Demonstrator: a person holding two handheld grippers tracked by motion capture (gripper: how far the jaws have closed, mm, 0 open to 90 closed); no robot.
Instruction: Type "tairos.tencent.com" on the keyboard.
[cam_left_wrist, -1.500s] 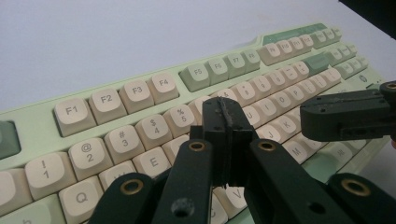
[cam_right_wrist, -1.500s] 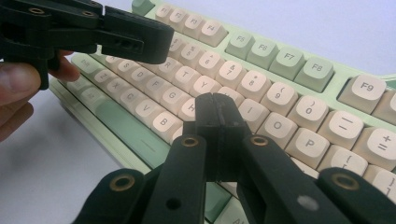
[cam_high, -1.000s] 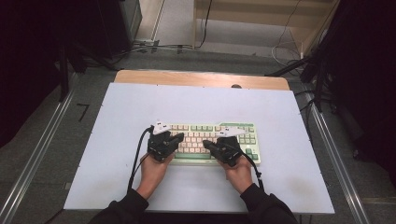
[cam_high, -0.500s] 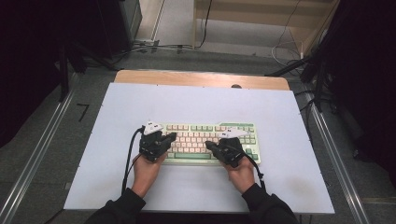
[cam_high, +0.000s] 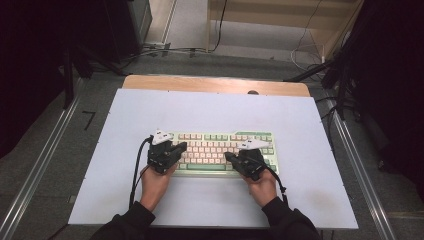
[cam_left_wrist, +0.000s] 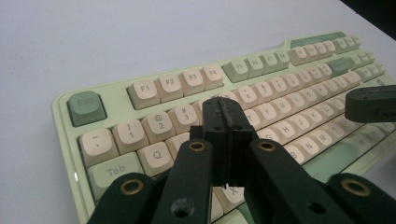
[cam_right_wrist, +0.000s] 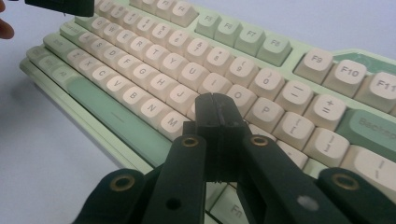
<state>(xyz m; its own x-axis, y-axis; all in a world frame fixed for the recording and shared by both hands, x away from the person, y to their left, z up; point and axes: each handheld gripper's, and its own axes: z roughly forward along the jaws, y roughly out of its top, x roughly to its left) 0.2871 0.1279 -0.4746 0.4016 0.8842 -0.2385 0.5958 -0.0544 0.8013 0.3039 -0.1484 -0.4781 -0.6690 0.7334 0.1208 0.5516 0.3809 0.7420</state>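
White tabletop (cam_high: 125, 115), pale-green keyboard w/ cream keys (cam_high: 220, 142). My left gripper (cam_left_wrist: 227, 120) & right gripper (cam_right_wrist: 215, 116) both closed, empty. Best press one key, straight down.

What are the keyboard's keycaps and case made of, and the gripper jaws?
Keycaps: likely moulded plastic, matte cream and sage green, with rounded tops, printed legends and soft sheen. Keyboard case: pale green plastic by the look, smooth satin with rounded edges. Left gripper jaws: black, matte, faintly ridged, probably printed plastic; brass-coloured inserts at the pivots.
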